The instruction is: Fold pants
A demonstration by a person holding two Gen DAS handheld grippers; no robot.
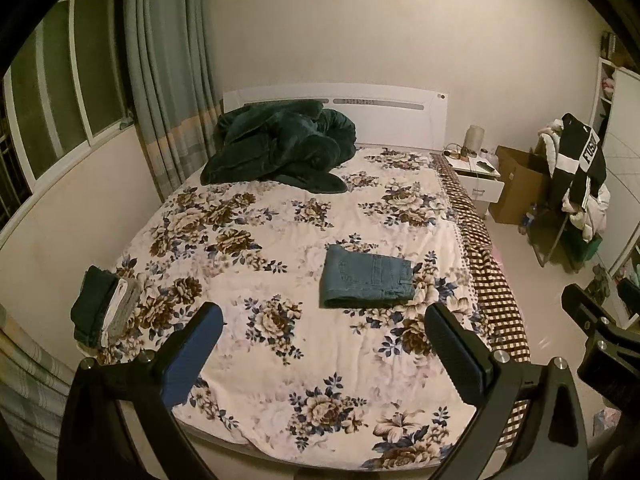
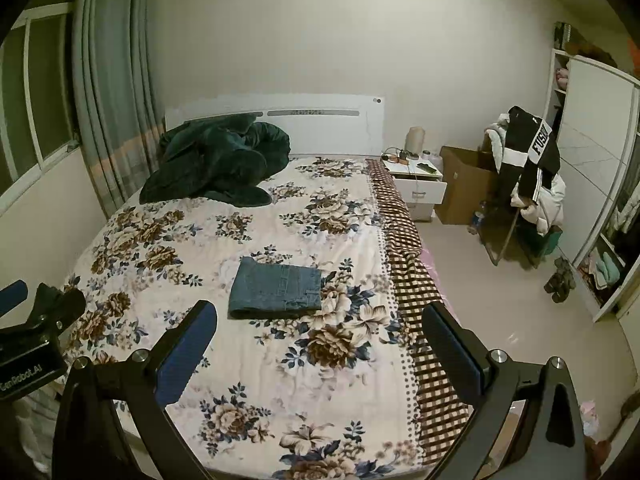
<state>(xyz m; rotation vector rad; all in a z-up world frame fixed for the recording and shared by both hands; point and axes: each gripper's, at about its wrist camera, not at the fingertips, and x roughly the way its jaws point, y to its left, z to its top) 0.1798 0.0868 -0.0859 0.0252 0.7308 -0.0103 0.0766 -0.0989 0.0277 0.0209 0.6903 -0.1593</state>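
Blue denim pants (image 1: 368, 282), folded into a flat rectangle, lying on the floral bedspread (image 1: 280, 364) near the middle of the bed, slightly right of centre; same bundle seen in the right wrist view (image 2: 276, 290). Left gripper (image 1: 324, 354) held above the near end of the bed, jaws wide apart, nothing between them. Right gripper (image 2: 320, 350) likewise above the near right part, jaws spread, holding nothing. Neither touching the pants.

Containers: brown cardboard box (image 1: 516, 186) on the floor at far right, beside the white nightstand (image 1: 478, 178); contents not discernible. Nightstand drawer (image 2: 424, 192) pulled partly out, interior not visible. Open shelving unit (image 2: 600, 264) at right edge, clothing inside, items indistinct.

Surroundings: dark green blanket (image 1: 280, 148) heaped at the far left against the white headboard (image 1: 392, 114). Small stack of folded garments (image 1: 106, 306) at the near left bed edge, dark green beside pale pieces. Brown checked sheet (image 1: 492, 280) along the right side of the bed. Chair piled with clothes (image 2: 528, 184) far right. Curtain (image 1: 168, 80) and window (image 1: 60, 80) on the left.

Small objects on the nightstand top too small to identify. Lettering on the black garment cut off. Gripper bodies cropped at the lower frame edge.
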